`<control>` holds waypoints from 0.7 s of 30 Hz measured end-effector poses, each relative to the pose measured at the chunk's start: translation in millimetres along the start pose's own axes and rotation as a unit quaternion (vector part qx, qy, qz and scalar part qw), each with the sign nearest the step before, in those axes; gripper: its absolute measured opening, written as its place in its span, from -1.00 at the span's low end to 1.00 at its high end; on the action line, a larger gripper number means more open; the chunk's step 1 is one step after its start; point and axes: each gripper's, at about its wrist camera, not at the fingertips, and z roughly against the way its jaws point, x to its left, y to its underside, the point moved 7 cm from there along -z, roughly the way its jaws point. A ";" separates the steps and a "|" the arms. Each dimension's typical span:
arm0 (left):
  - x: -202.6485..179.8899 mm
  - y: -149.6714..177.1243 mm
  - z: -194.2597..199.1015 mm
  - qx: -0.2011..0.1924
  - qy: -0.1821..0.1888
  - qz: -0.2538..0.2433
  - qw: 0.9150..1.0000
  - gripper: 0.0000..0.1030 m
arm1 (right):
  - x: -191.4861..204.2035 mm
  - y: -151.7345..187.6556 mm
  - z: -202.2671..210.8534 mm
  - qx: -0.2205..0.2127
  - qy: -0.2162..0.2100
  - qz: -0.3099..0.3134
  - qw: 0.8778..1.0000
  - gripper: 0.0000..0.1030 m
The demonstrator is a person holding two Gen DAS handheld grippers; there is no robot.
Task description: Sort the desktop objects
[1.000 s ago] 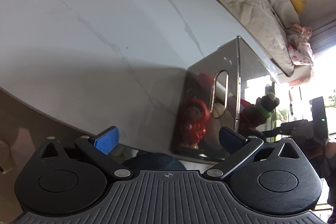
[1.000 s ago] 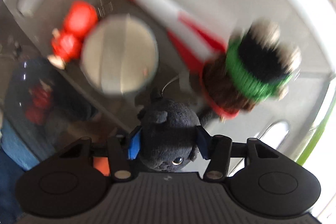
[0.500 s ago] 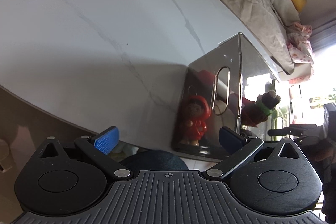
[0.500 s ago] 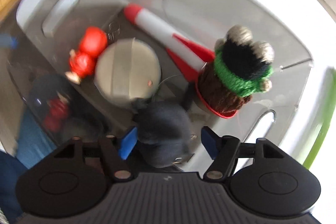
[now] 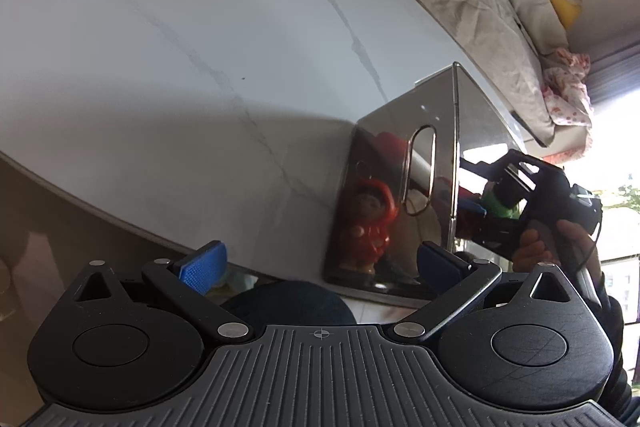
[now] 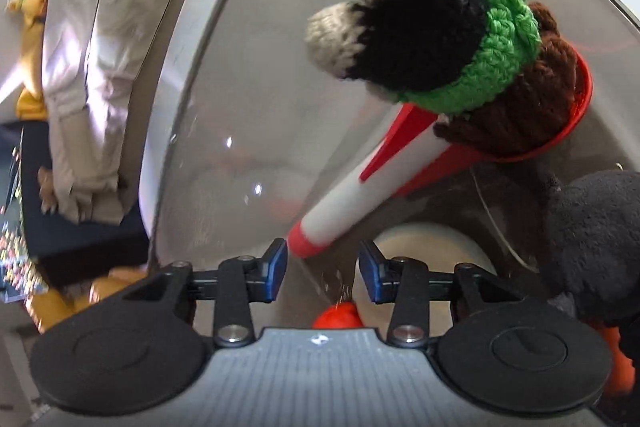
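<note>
The right claw [image 6: 322, 269], jaws closing on nothing, points into a clear bin [image 6: 224, 131], the red tip of a toy rocket [image 6: 352, 203] just beyond its pads. A crocheted cactus [image 6: 436, 27] stands on the rocket's far end, with a black plush [image 6: 592, 247] at right. The left claw [image 5: 320, 265] hangs open and empty over the near edge of the white table [image 5: 200, 59], left of the bin [image 5: 404, 187], where a red figurine [image 5: 370, 223] stands.

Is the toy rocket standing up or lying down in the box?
Lying down, tilted. The rocket leans across the clear box, red nose low near the right gripper, its fins up under the knitted plant.
</note>
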 end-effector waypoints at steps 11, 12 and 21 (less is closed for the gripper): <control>21.0 -0.7 -0.3 0.000 -0.002 0.025 1.000 1.00 | -30.6 -7.7 -62.9 -0.058 0.037 -0.116 0.991 -0.10; 22.4 -0.5 -0.3 0.001 -0.002 0.026 1.000 1.00 | -33.5 -7.9 -66.6 -0.058 0.039 -0.126 0.990 -0.12; 29.2 0.0 -5.2 0.005 -0.005 0.038 0.999 1.00 | -7.8 13.6 -72.1 -0.028 0.000 -0.070 0.997 -0.36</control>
